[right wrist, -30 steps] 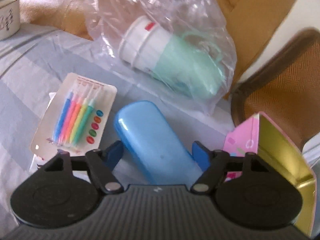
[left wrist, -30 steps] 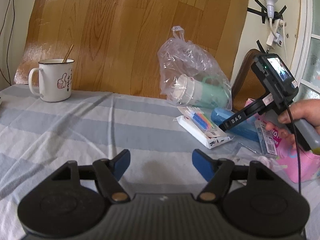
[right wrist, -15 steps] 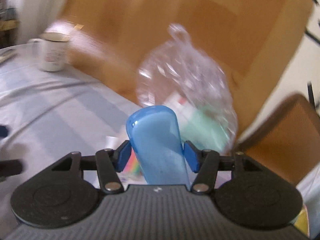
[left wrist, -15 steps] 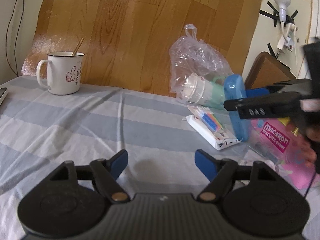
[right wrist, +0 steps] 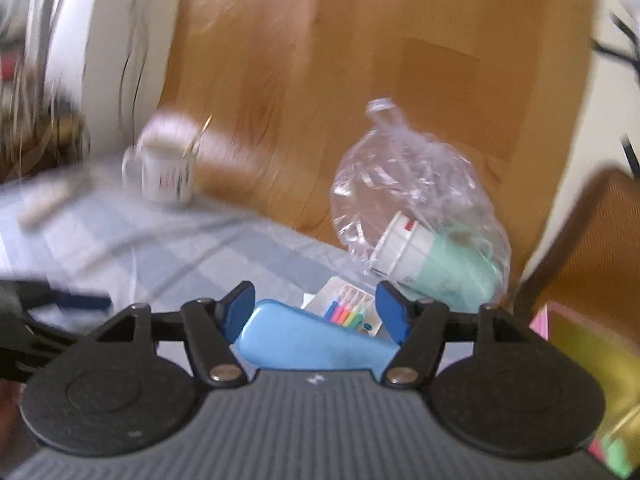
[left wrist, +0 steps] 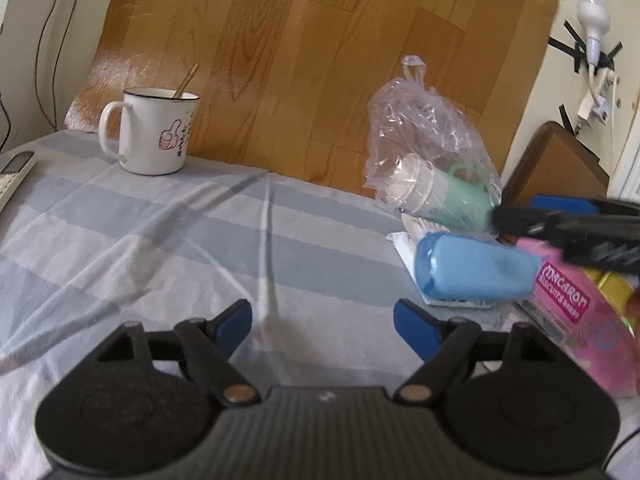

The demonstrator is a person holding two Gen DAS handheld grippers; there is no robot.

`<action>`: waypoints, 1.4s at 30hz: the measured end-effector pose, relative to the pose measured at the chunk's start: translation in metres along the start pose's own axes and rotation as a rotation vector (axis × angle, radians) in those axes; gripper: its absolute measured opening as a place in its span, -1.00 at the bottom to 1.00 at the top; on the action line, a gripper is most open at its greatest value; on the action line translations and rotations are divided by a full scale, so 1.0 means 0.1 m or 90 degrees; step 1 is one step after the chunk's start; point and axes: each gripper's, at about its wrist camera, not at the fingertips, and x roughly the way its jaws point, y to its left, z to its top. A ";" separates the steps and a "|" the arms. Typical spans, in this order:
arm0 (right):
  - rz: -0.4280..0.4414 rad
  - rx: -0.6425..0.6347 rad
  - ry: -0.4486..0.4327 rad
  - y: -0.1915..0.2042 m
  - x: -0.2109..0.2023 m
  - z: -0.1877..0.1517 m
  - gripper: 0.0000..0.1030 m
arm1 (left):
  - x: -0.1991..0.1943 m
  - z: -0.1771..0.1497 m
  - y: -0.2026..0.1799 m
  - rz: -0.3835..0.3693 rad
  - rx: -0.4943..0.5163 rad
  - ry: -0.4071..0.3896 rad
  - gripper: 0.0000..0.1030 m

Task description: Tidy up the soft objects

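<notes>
Striped tablecloth (left wrist: 120,240) under both: right hand-held gripper (right wrist: 316,312) opening, blue case (right wrist: 312,344) released; left hand-held gripper (left wrist: 322,322) opening, empty.

Surface (left wrist: 168,240): covered by a blue-and-white striped cloth, creased, with folds running ahead of the left tool (left wrist: 322,322). Directly on it:
- White mug (left wrist: 150,136), thumbs-up print, a stick standing in it; far ahead and left of the left tool, by the wood-grain backing.
- Remote control (left wrist: 12,172), at the far-left edge.
- Clear plastic bag (left wrist: 428,160) holding a white-and-green cup on its side; ahead and right.
- White card pack (left wrist: 412,256) of coloured items, nearer than the bag.
- Blue case (left wrist: 476,270), lying across that pack.
- Pink packet (left wrist: 580,316), right of the case.
</notes>
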 end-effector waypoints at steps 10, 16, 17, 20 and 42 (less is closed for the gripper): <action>-0.040 0.235 0.066 -0.46 0.25 -0.21 0.38 | 0.00 0.01 0.02 0.001 -0.006 -0.005 0.68; -0.052 0.287 0.134 -0.68 0.63 -0.26 0.57 | 0.01 0.02 0.02 -0.003 -0.002 -0.005 0.68; -0.039 0.313 0.142 -0.73 0.66 -0.28 0.58 | 0.01 0.01 0.02 -0.004 -0.002 -0.005 0.68; -0.026 0.356 0.165 -0.80 0.72 -0.35 0.59 | 0.02 0.02 0.03 -0.009 -0.002 -0.004 0.69; 0.166 0.259 0.070 0.17 -0.11 -0.50 0.09 | -0.01 0.02 0.05 -0.018 -0.012 -0.022 0.70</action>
